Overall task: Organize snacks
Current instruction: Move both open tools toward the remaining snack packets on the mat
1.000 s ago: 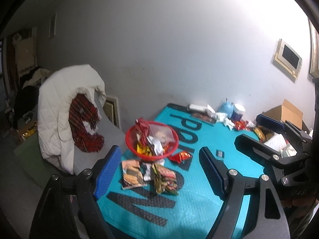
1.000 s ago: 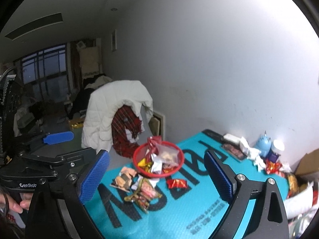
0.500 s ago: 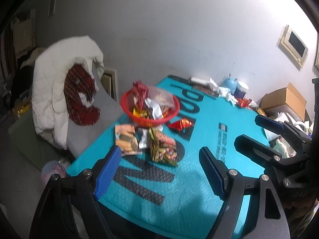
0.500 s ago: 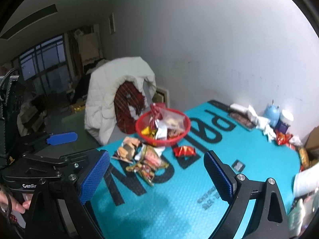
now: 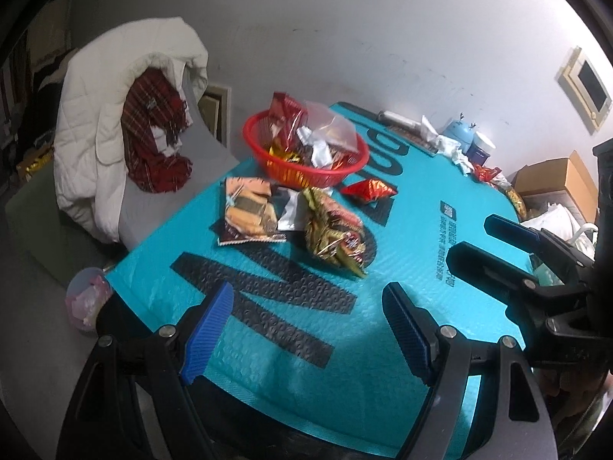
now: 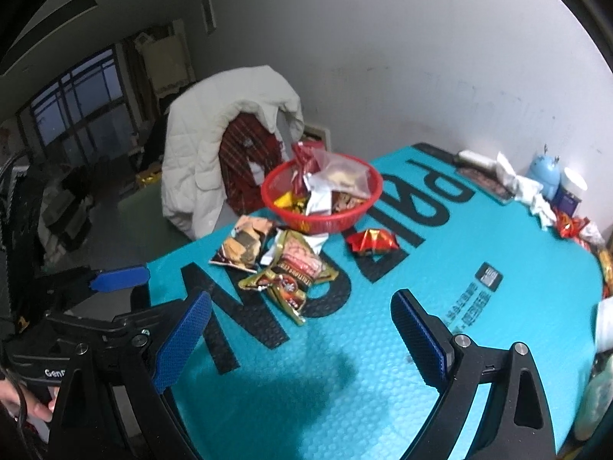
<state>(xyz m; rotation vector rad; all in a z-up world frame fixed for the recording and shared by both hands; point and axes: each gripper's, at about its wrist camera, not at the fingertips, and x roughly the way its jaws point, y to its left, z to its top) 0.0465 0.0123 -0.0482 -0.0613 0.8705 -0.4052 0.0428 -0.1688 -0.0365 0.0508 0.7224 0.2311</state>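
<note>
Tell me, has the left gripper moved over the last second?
Yes. The left gripper has tipped downward: the red basket and the wall behind it sit higher in its view, with more teal mat showing.

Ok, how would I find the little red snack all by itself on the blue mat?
Start at the big teal mat with black letters, then find the red basket full of snacks at its far end. Just right of the basket, on the mat, lies the small red packet. It is crinkly, shiny red and lies alone, while the other loose packets overlap in a pile left of it.
</note>
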